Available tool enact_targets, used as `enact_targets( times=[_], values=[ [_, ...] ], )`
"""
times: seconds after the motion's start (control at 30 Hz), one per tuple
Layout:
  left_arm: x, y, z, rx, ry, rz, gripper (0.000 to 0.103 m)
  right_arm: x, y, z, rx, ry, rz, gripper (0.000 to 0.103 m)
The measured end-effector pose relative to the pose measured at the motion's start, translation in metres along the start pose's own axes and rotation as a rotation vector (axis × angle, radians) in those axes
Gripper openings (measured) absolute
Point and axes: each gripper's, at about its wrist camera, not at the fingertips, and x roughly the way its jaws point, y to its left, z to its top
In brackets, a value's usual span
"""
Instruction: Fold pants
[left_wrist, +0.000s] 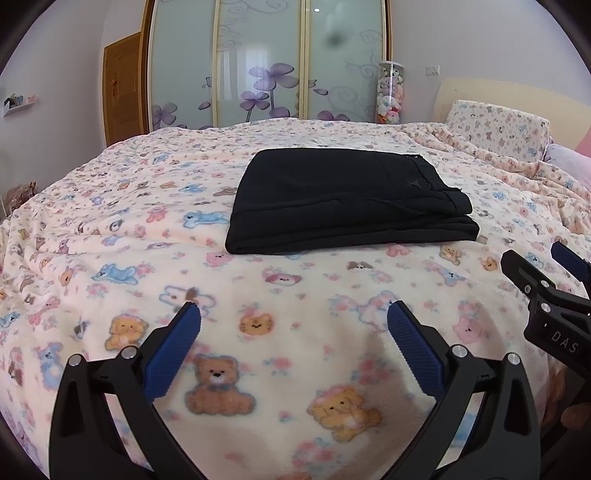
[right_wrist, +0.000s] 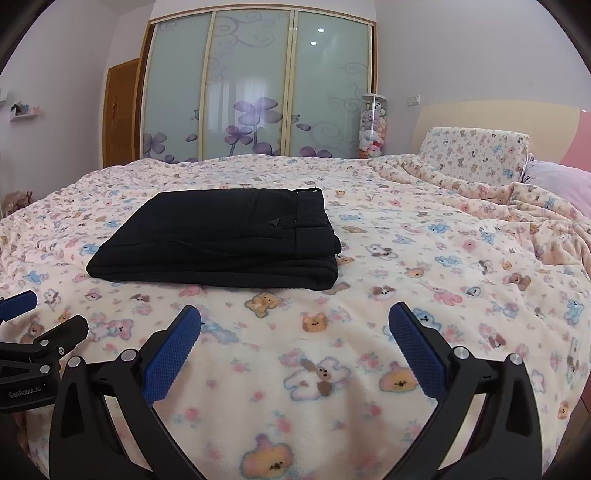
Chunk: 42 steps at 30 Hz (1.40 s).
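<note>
I am holding my left hand-held gripper (left_wrist: 293, 319) and my right hand-held gripper (right_wrist: 294, 323) spread wide and gripping nothing, above the blanket (right_wrist: 424, 266). The black pants (right_wrist: 221, 240) are lying folded on the bed, well ahead of both.

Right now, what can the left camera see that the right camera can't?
Only the left wrist view shows the left gripper head-on, its blue fingers spread wide, with the right gripper's tip poking in at the right edge, and a dark smudge over the wardrobe doors.

Only the right wrist view shows the right gripper head-on, also wide open, with the left gripper's tip at the left edge.

Both show the folded black pants lying on the teddy-bear blanket, untouched by either gripper, plus the flowered wardrobe, the tube of plush toys and the pillow.
</note>
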Motion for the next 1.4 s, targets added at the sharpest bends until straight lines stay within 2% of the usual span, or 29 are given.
enact_targets(
  times=[1.4],
  values=[
    [0.005, 0.000, 0.000, 0.018, 0.015, 0.029, 0.101, 0.007, -0.009, -0.003, 0.008, 0.026, 0.004, 0.102]
  ],
)
